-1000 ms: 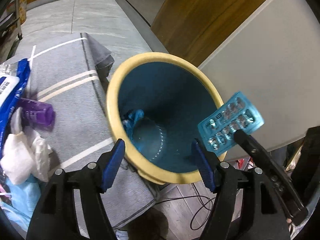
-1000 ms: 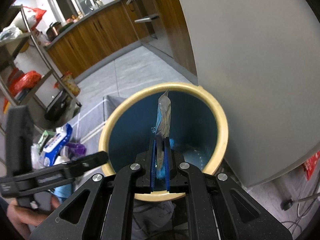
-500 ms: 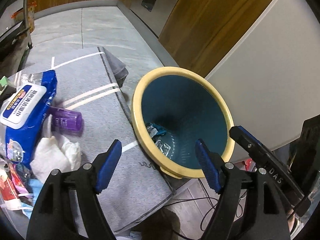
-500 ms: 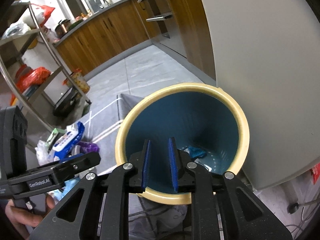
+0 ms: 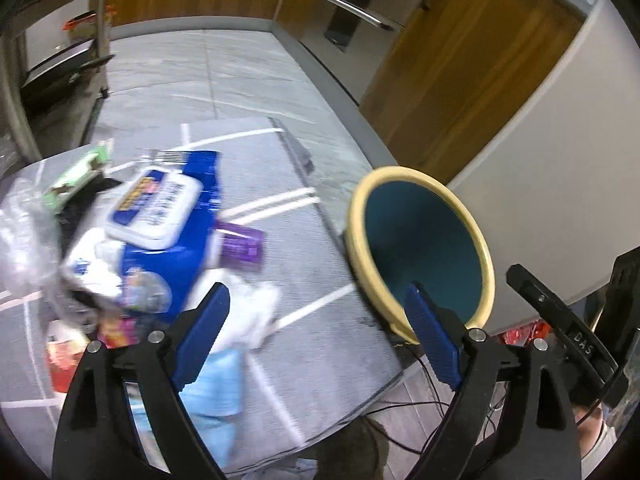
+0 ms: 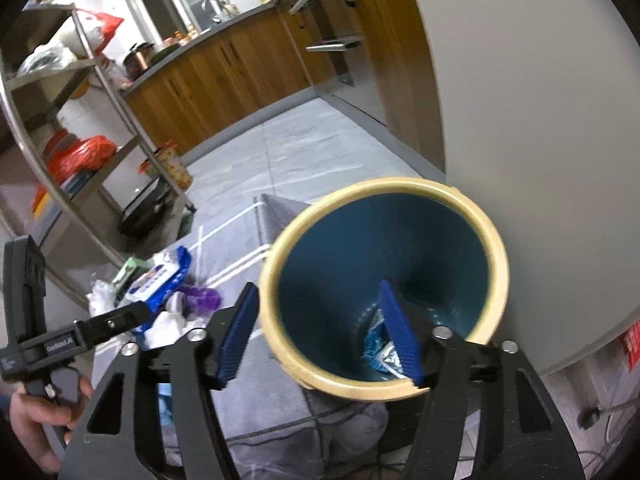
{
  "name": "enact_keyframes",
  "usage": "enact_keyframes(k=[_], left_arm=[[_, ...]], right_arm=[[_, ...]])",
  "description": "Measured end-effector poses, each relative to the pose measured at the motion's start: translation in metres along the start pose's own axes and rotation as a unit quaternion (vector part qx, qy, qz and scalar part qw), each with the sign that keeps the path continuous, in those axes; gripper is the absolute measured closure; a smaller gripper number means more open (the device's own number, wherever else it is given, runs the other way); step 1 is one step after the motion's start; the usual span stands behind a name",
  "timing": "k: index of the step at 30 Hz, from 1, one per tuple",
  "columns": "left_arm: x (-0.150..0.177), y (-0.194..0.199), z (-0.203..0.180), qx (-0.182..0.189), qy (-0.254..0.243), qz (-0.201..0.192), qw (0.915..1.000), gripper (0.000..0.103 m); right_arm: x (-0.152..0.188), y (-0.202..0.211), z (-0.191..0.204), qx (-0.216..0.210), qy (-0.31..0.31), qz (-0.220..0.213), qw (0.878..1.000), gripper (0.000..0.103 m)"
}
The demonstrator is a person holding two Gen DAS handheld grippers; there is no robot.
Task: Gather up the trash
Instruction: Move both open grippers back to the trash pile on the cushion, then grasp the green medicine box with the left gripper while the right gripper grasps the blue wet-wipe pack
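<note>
left gripper: jaws just widened, empty, over the mat.
right gripper: jaws just spread, nothing between, above the bin.
trash: pile on mat left of bin, blurred; wipes pack, purple piece legible.
bin floor: blue scraps, half hidden by a finger.

- bin mouth stands open, nothing across it
- grey wall close on its right
- trash pile crowds the mat at left
</note>
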State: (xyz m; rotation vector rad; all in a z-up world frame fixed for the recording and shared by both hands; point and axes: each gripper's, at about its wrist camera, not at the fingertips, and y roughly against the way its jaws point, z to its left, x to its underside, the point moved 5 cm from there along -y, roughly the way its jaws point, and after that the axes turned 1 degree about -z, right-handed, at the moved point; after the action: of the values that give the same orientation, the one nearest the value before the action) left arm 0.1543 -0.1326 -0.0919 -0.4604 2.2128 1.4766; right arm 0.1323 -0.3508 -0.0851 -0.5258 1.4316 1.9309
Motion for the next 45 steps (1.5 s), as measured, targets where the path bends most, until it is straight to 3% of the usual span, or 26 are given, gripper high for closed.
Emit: enact_keyframes(k=[11,24,35,45], left_arm=[[-0.005,0.053,0.082,-0.046,0.042,-0.017,0.9979,0.016],[-0.037,0.097,0.165,-0.105,0.068,-0.021,0.9919,0.014],[-0.075,0.047,0.164,-0.127,-0.006,0.019,0.9917,0.013],[-0.09,-0.021,0.152,-0.183,-0.077,0.081,0.9768,0.013]], right_arm=[[-0.003,-0.011,0.061,-0.04,0.038,0.014,0.998,0.021],[0.001,-0.035,0.117,-0.078,0.065,0.055,0.993,0.018],[-0.003,-0.075,0.149,-0.113,0.031,0.106,0.987,0.017],[0.003,-0.136,0.159,-0.127,-0.017,0.16,0.979,0.017]])
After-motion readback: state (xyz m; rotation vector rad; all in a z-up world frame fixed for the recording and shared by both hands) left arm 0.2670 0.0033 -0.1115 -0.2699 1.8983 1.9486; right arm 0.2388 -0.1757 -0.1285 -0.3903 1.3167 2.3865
